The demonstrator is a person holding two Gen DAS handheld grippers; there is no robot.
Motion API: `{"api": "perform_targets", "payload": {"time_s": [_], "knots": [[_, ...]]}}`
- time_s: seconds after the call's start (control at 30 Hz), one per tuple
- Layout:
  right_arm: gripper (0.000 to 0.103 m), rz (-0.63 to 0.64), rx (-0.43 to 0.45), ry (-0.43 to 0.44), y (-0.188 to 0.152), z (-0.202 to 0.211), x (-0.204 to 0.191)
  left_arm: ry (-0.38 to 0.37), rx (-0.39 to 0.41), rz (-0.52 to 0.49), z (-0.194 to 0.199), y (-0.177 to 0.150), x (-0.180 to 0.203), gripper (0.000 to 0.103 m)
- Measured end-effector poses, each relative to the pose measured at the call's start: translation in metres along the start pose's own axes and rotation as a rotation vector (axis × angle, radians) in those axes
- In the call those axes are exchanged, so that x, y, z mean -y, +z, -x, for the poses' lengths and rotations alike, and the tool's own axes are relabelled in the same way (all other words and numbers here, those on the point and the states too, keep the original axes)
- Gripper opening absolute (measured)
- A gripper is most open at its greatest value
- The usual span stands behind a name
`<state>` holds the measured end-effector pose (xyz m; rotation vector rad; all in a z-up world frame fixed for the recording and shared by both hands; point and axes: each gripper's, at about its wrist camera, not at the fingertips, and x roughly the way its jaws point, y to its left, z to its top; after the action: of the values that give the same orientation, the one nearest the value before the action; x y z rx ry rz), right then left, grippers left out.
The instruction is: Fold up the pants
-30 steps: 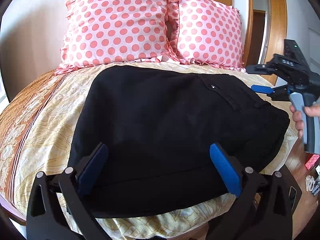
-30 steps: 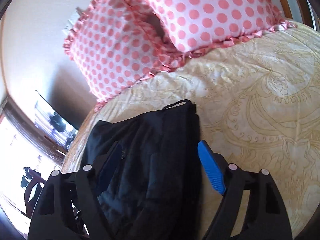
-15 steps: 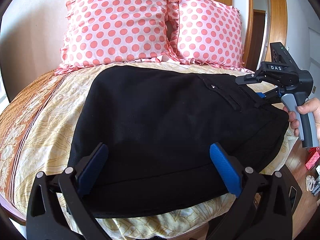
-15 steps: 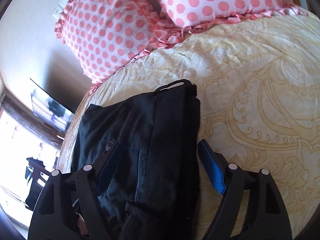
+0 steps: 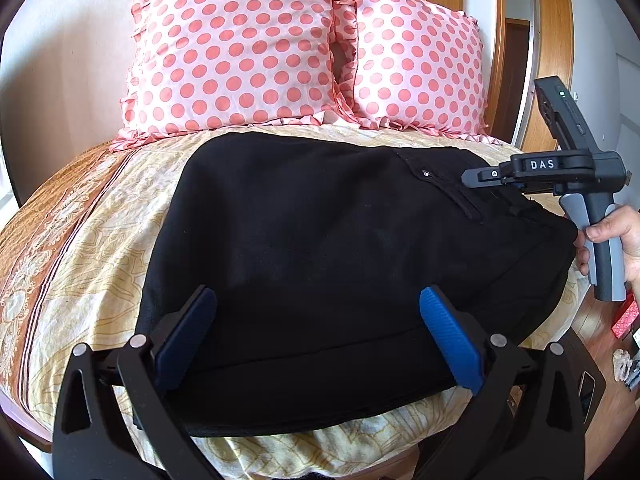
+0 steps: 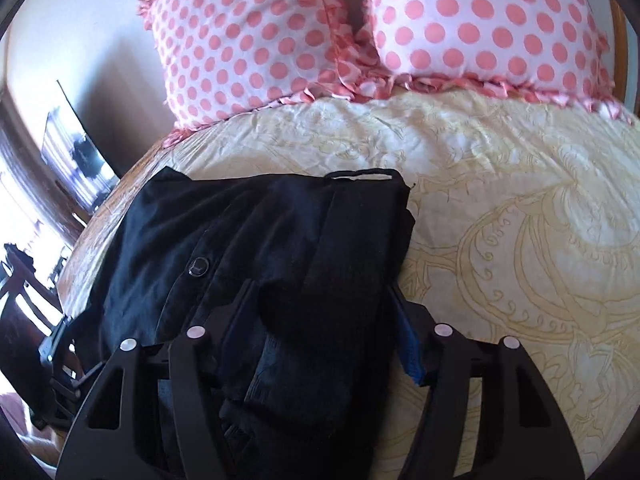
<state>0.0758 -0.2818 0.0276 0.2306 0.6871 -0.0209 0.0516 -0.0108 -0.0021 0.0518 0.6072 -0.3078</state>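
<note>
Black pants [image 5: 320, 240] lie folded in a wide pile on the yellow patterned bed sheet [image 5: 92, 248]. My left gripper [image 5: 316, 336] is open, its blue pads spread over the near edge of the pants without holding them. My right gripper [image 5: 516, 188] reaches in from the right at the waistband end. In the right wrist view the waistband [image 6: 320, 264] fills the gap of my right gripper [image 6: 324, 320], whose jaws stand open around the thick fabric. A button [image 6: 197, 266] shows left of the waistband.
Two pink polka-dot pillows [image 5: 240, 48] [image 5: 416, 68] stand at the head of the bed. A wooden door frame [image 5: 556, 40] rises at the right. The wooden floor [image 5: 608, 360] with small items lies right of the bed. A dark TV [image 6: 76, 152] hangs on the left wall.
My right gripper has moved in from the right onto the waistband end of the pants, so the fabric now sits between its jaws. My left gripper has stayed still.
</note>
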Motion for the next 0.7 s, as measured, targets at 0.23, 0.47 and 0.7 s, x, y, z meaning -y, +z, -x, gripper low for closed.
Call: {"api": "perform_targets", "payload": {"time_s": [0.23,0.47,0.7], "knots": [[0.042,0.04,0.022,0.024,0.003,0.002,-0.006,0.002,0.001,0.0,0.0,0.001,0.0,0.101],[0.03,0.274,0.137,-0.016,-0.008,0.024,-0.052,0.002,0.002,-0.001,0.0,0.001,0.0,0.101],[0.029,0.217,0.111,-0.045,-0.005,0.017,-0.042,-0.013,-0.008,0.01,0.0,0.002,-0.001,0.101]]}}
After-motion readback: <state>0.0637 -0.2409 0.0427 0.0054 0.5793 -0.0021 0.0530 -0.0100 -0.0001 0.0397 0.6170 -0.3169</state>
